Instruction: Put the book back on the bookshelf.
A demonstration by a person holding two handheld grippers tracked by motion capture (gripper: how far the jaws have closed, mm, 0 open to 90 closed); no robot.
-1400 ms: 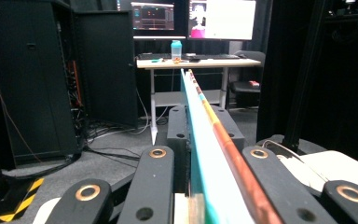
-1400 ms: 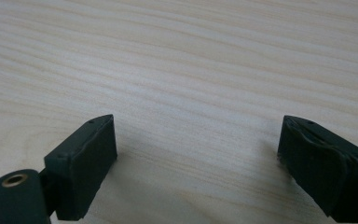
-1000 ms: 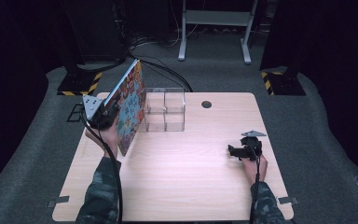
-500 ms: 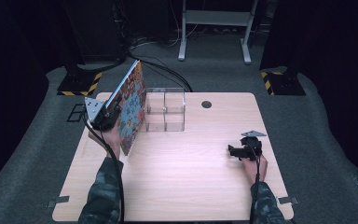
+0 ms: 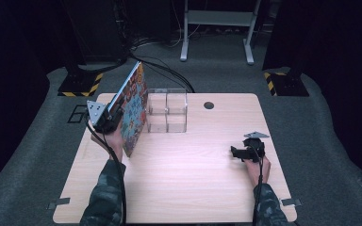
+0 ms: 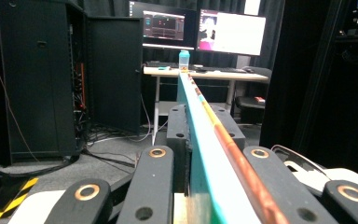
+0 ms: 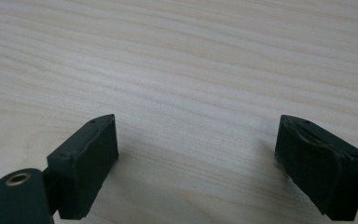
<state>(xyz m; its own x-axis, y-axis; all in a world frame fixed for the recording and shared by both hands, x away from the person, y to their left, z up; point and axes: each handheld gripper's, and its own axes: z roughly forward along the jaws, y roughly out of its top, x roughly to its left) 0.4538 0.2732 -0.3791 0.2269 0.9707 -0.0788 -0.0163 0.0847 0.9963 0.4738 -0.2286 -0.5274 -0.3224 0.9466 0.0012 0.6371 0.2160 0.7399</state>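
Book (image 5: 133, 110) nudged; pale wood table (image 5: 193, 183), dark room.

A busy multicoloured print of reds, blues and yellows is carried by the book (image 5: 133, 110) clamped in the black left gripper (image 5: 109, 118) (its edge is seen teal and orange between the jaws). Beside it, the clear box (image 5: 167, 110) is colourless. Under the black right gripper (image 5: 238, 153), pale wood grain is shown by the table (image 5: 179, 179).

Book (image 5: 133, 109) cover artwork too blurred
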